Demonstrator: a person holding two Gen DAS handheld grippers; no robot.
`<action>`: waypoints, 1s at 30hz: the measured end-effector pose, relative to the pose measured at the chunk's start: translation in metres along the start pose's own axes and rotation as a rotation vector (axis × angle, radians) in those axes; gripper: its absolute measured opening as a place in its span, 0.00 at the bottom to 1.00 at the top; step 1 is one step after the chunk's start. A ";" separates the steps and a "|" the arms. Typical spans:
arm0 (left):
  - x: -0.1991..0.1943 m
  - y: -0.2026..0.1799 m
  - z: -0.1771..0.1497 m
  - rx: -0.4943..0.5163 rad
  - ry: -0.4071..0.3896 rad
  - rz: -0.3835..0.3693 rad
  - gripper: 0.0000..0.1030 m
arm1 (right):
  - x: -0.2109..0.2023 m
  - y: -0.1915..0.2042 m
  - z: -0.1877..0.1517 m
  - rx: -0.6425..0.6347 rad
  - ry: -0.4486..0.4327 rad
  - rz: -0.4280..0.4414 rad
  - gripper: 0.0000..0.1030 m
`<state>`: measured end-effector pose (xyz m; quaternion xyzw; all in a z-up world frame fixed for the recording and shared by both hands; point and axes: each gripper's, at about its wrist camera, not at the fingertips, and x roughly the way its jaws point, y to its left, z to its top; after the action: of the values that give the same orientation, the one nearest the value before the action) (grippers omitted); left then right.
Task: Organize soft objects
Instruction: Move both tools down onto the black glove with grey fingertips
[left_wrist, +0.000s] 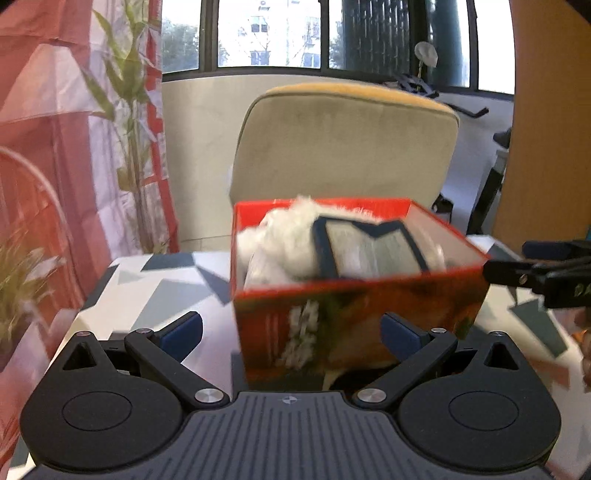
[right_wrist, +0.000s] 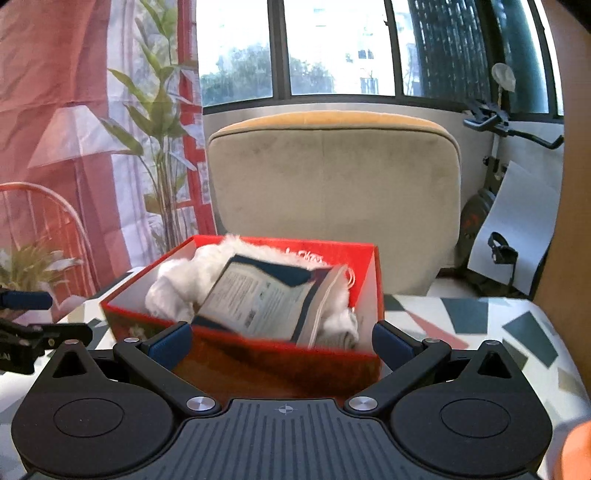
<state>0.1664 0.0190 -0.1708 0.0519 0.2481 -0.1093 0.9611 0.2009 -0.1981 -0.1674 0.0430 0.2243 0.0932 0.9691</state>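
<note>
A red cardboard box (left_wrist: 354, 314) stands on the patterned table (left_wrist: 166, 284), close in front of both grippers. In it lie a white fluffy soft thing (left_wrist: 288, 243) and a flat printed packet with a dark blue edge (left_wrist: 373, 247), propped at a slant on top. My left gripper (left_wrist: 291, 332) is open at the box's near wall, holding nothing. The right gripper (left_wrist: 546, 277) shows at the right edge, beside the box. From the right wrist, the box (right_wrist: 266, 362), fluff (right_wrist: 177, 284) and packet (right_wrist: 262, 299) lie just beyond my open, empty right gripper (right_wrist: 280, 343).
A beige padded chair (right_wrist: 332, 184) stands behind the table (right_wrist: 461, 317). A plant (right_wrist: 159, 110) and a red wire chair (right_wrist: 40, 221) are on the left, with red-and-white curtains. An exercise bike (right_wrist: 487, 184) and an orange wooden panel (left_wrist: 546, 147) are on the right.
</note>
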 end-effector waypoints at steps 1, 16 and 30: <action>-0.001 -0.002 -0.007 0.009 0.014 0.004 1.00 | -0.004 0.001 -0.006 0.003 -0.002 0.007 1.00; 0.003 -0.019 -0.085 -0.027 0.226 -0.092 1.00 | -0.018 0.014 -0.118 0.006 0.164 -0.037 1.00; 0.021 -0.015 -0.103 -0.107 0.330 -0.133 1.00 | 0.004 0.013 -0.140 0.022 0.290 -0.031 1.00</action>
<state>0.1327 0.0169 -0.2713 0.0013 0.4107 -0.1493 0.8995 0.1399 -0.1792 -0.2930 0.0361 0.3634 0.0813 0.9274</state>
